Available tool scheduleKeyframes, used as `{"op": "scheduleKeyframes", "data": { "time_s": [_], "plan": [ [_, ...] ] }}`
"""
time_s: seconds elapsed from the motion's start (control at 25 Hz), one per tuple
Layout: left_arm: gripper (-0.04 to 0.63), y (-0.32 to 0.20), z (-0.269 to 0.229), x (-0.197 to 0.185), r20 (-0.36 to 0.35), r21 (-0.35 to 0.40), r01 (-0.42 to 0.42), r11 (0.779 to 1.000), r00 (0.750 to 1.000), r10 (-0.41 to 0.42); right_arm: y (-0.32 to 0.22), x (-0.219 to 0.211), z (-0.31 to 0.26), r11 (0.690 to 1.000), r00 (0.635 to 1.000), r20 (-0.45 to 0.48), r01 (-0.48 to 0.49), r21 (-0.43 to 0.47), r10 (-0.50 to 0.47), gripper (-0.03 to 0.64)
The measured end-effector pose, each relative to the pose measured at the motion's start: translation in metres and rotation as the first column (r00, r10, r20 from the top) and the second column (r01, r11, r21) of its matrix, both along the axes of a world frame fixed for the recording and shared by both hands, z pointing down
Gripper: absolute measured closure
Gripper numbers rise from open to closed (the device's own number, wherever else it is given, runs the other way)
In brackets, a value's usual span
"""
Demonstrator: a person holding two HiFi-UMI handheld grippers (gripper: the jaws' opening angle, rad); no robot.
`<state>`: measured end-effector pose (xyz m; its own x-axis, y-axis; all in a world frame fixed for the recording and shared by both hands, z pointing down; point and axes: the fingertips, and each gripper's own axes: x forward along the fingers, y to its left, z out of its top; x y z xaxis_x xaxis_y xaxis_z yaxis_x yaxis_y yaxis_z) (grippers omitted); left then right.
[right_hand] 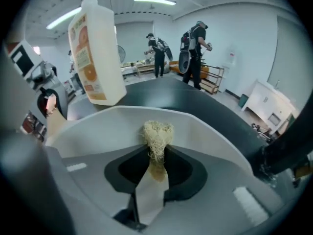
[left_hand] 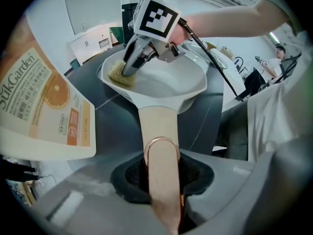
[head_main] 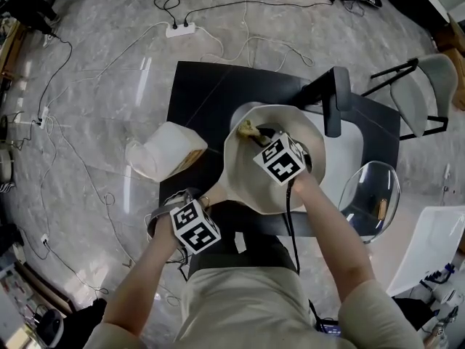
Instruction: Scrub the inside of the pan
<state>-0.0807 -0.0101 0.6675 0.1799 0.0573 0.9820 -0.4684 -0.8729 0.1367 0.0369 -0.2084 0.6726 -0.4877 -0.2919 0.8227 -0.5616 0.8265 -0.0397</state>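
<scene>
A cream pan (head_main: 251, 177) sits on the black table (head_main: 211, 86), its handle (head_main: 213, 193) pointing toward me. My left gripper (head_main: 195, 201) is shut on that handle (left_hand: 159, 126), just behind its copper ring (left_hand: 161, 142). My right gripper (head_main: 258, 133) reaches into the pan (left_hand: 166, 84) and is shut on a yellowish fibrous scrubber (head_main: 248, 129). In the left gripper view the scrubber (left_hand: 119, 74) presses against the pan's far left inner wall. Seen from the right gripper view, the scrubber (right_hand: 157, 133) sticks out between the jaws against the pan wall (right_hand: 117, 124).
A white soap bottle with an orange label (head_main: 166, 153) stands left of the pan, close to the handle (right_hand: 95, 53). A black chair (head_main: 336, 97) and a clear chair (head_main: 370, 193) are to the right. Cables and a power strip (head_main: 180, 29) lie on the floor. People stand far back (right_hand: 195, 53).
</scene>
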Motion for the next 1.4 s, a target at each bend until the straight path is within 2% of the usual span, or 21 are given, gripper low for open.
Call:
{"op": "scheduleKeyframes", "data": {
  "time_s": [0.2,0.44,0.52,0.6,0.76,0.84,0.96,1.16,1.28,1.4],
  "plan": [
    [0.480,0.001,-0.001,0.000,-0.006,-0.014,-0.007,1.000,1.000,0.007,-0.027,0.055,0.011,0.985,0.976,-0.156,-0.137,0.105,0.152,0.520],
    [0.482,0.003,0.000,0.001,-0.018,-0.048,-0.011,0.999,1.000,0.010,-0.018,0.115,0.013,0.975,0.894,-0.400,-0.145,0.167,0.202,0.522],
    [0.482,0.002,0.001,0.001,-0.016,-0.051,-0.016,0.999,1.000,0.015,-0.011,0.133,0.010,0.979,0.864,-0.464,-0.143,0.147,0.196,0.525],
    [0.482,0.002,0.001,0.002,-0.016,-0.049,-0.015,0.999,1.000,0.015,0.002,0.146,0.010,0.988,0.837,-0.525,-0.119,0.095,0.151,0.527],
    [0.482,0.002,0.001,0.003,-0.015,-0.050,-0.017,0.999,1.000,0.017,0.046,0.156,0.011,0.993,0.809,-0.587,-0.060,-0.097,-0.009,0.529],
    [0.482,0.002,0.001,0.003,-0.017,-0.053,-0.017,0.998,1.000,0.016,0.070,0.154,0.014,0.978,0.809,-0.582,-0.048,-0.201,-0.080,0.530],
    [0.482,0.001,0.001,0.003,-0.018,-0.051,-0.012,0.999,1.000,0.011,0.102,0.147,0.019,0.944,0.828,-0.541,-0.045,-0.327,-0.148,0.530],
    [0.482,0.000,0.000,0.007,-0.025,-0.049,-0.013,0.999,1.000,0.012,0.150,0.116,0.024,0.880,0.861,-0.444,0.010,-0.475,-0.249,0.531],
    [0.482,-0.001,0.000,0.007,-0.026,-0.046,-0.009,0.999,1.000,0.008,0.167,0.075,0.021,0.855,0.917,-0.317,0.046,-0.517,-0.241,0.529],
    [0.482,0.000,0.000,0.008,-0.027,-0.043,-0.012,0.999,1.000,0.011,0.162,0.044,0.020,0.864,0.957,-0.230,0.040,-0.502,-0.178,0.529]
  ]
}}
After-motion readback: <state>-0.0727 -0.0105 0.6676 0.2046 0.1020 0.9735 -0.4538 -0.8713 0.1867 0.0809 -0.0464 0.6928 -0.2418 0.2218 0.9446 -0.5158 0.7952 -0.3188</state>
